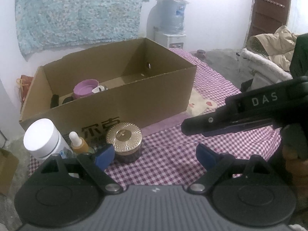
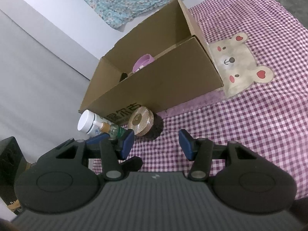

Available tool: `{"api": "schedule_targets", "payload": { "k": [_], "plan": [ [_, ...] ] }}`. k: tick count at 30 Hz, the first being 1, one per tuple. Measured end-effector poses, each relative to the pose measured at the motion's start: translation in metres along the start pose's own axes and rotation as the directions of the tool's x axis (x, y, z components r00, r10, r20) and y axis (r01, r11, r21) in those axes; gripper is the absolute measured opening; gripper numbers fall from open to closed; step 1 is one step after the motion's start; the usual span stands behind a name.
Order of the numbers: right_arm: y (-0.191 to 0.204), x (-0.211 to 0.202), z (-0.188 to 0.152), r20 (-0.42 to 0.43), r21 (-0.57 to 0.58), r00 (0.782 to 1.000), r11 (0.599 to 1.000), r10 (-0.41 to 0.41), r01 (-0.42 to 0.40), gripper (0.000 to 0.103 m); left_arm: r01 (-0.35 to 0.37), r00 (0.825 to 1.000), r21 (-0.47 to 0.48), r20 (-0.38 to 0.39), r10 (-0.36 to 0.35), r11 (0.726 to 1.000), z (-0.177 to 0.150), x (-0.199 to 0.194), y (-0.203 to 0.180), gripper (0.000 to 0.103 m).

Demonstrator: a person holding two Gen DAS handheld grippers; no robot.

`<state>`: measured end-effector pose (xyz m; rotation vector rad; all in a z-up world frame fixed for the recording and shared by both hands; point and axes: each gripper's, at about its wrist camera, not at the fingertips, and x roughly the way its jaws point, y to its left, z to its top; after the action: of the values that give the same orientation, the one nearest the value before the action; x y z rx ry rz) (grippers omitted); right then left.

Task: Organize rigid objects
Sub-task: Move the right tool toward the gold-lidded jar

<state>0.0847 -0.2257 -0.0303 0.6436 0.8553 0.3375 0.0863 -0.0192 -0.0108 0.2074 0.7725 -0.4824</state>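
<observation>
- A brown cardboard box [image 1: 119, 96] sat open on a pink checked cloth [image 1: 173, 154] with a bear picture [image 2: 238, 65] sewn on it.
- Inside the box, a purple round tub [image 1: 85, 88] lay near the left end. Some small dark things lay beside it, too small to tell what.
- Three things stood in a row just in front of the box: a jar with a gold lid [image 1: 124, 141], a little dropper bottle [image 1: 78, 142], and a white-capped bottle [image 1: 43, 138].
- The left gripper [image 1: 155, 155] had its jaws wide open with nothing between them. Its left blue pad [image 1: 105, 155] was just beside the gold-lid jar.
- The right gripper [image 2: 156, 144] had its jaws partly open, also holding nothing. It pointed at bare cloth just right of the jar.
- Seen from the left wrist camera, the right gripper reached in from the right side, above the cloth.
- A water cooler [image 1: 171, 19] stood by the far wall.
</observation>
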Motion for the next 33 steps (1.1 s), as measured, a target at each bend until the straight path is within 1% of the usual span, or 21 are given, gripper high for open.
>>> {"api": "schedule_targets", "payload": {
  "k": [33],
  "plan": [
    [-0.005,0.009,0.001,-0.017,0.011,1.0,1.0,0.0,0.0,0.052,-0.008,1.0,0.004,-0.03,0.008,1.0,-0.007,0.014,-0.001,0.092]
  ]
}}
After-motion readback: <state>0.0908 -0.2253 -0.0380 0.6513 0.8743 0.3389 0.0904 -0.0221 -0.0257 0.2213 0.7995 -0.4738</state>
